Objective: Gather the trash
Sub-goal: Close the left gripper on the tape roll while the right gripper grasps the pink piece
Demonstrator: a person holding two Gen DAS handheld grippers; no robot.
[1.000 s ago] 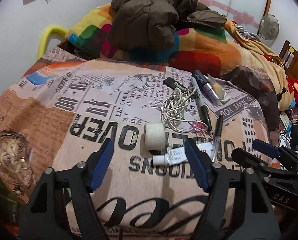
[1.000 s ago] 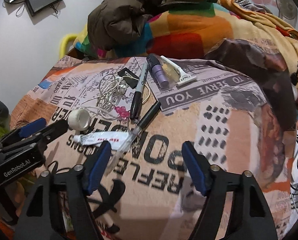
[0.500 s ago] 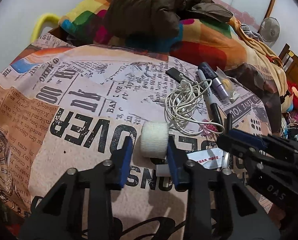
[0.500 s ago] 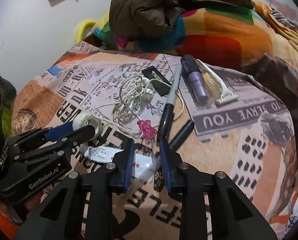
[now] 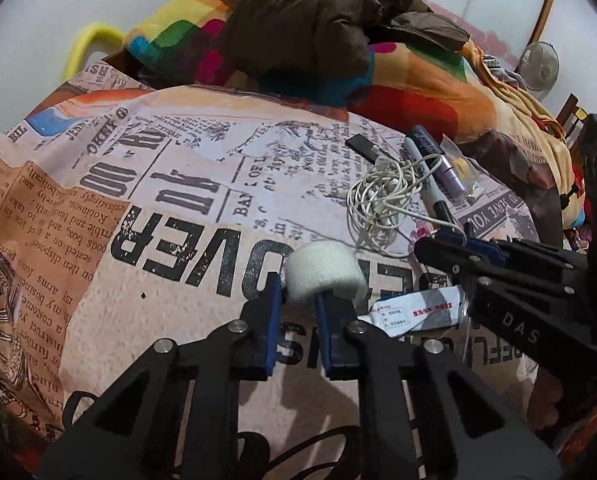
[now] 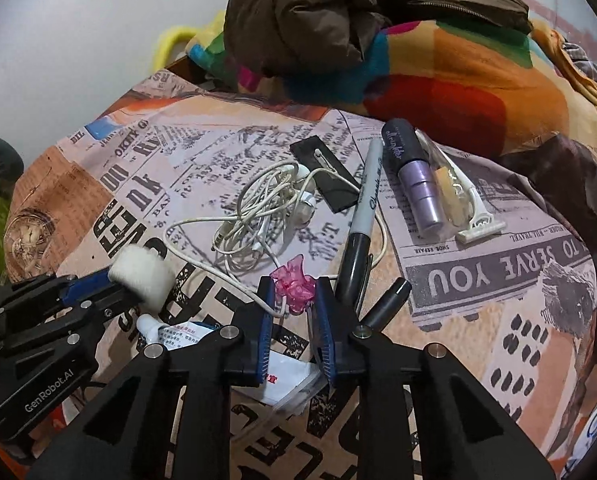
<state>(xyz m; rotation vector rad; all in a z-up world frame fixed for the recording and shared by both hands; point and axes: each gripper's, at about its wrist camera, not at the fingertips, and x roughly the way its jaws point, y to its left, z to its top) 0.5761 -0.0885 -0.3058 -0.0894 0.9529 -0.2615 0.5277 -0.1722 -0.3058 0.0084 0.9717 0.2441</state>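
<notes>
- Bandage roll (image 5: 324, 266), white, sits pinched in the narrowed left gripper (image 5: 298, 300), near the middle of the newsprint cloth (image 5: 178, 208).
- Right gripper (image 6: 292, 294), nearly closed, squeezes a pink wrapper (image 6: 294, 284) just right of the tangled earphones (image 6: 266, 208).

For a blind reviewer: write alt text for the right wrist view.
The right gripper closes around a pink wrapper on a newspaper-print cloth. At left, the left gripper holds a white roll; tangled earphones and a marker lie beyond.
</notes>
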